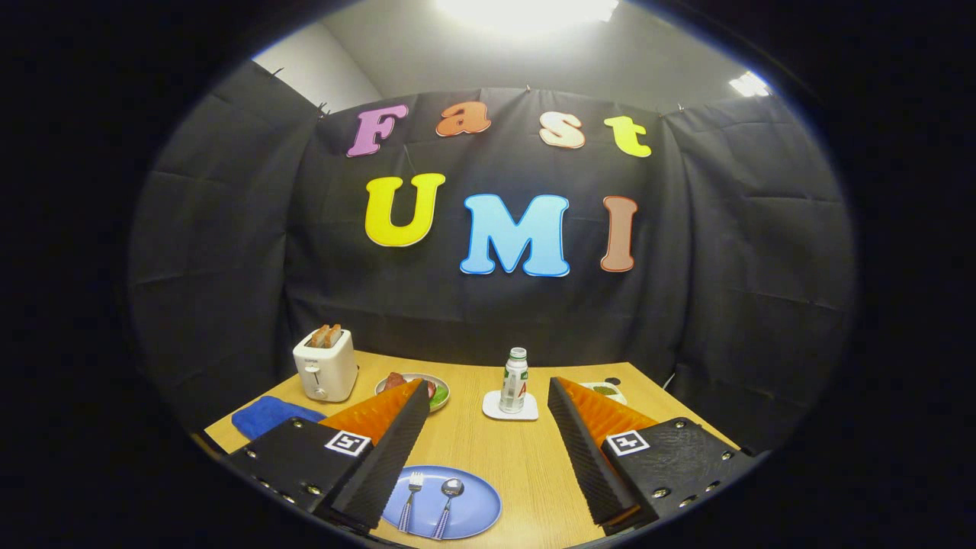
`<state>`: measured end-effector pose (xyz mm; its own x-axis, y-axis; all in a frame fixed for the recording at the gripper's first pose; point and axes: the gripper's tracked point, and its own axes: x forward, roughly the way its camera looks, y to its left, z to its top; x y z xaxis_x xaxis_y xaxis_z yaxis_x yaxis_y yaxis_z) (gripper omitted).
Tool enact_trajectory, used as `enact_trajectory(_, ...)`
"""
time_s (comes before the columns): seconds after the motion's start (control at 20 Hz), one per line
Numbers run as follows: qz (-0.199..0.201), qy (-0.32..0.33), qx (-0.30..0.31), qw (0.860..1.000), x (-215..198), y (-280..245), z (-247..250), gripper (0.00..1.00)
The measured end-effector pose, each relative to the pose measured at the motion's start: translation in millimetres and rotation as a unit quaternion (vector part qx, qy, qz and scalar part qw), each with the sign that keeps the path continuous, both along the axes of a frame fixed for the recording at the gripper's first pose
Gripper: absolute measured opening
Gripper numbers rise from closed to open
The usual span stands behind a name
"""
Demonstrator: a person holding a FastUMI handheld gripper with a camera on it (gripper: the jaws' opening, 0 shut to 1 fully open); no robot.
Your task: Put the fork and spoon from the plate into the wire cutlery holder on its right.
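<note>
A blue plate (476,505) lies on the wooden table (526,457) at its near edge, low between my fingers and closer to the left one. On it a fork (412,497) and a spoon (448,494) lie side by side, heads pointing away from me, the fork on the left. Both have striped handles. My gripper (489,383) is held above the table, open wide, with nothing between its fingers. The left finger (385,450) covers the plate's left rim.
A white toaster (326,367) with toast stands at the back left, and a blue cloth (267,415) lies in front of it. A plate of food (440,393) sits beyond the left finger. A small bottle (515,380) stands on a white coaster mid-table. A small white dish (608,391) peeks out beyond the right finger.
</note>
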<state>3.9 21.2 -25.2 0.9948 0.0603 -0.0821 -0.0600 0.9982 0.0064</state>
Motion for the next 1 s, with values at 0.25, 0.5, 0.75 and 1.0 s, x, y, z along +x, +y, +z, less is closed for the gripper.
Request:
enact_trajectory(0.25, 0.019, 0.04, -0.003, 0.999, 2, 15, -23, 0.96)
enact_trajectory(0.5, 0.037, 0.134, -0.011, 0.99, 1, 28, -77, 0.96)
enact_trajectory(0.75, 0.051, 0.203, -0.016, 0.978, -3, 37, -113, 0.96)
enact_trajectory(1.0, 0.054, 0.244, -0.019, 0.968, -4, 46, -140, 0.96)
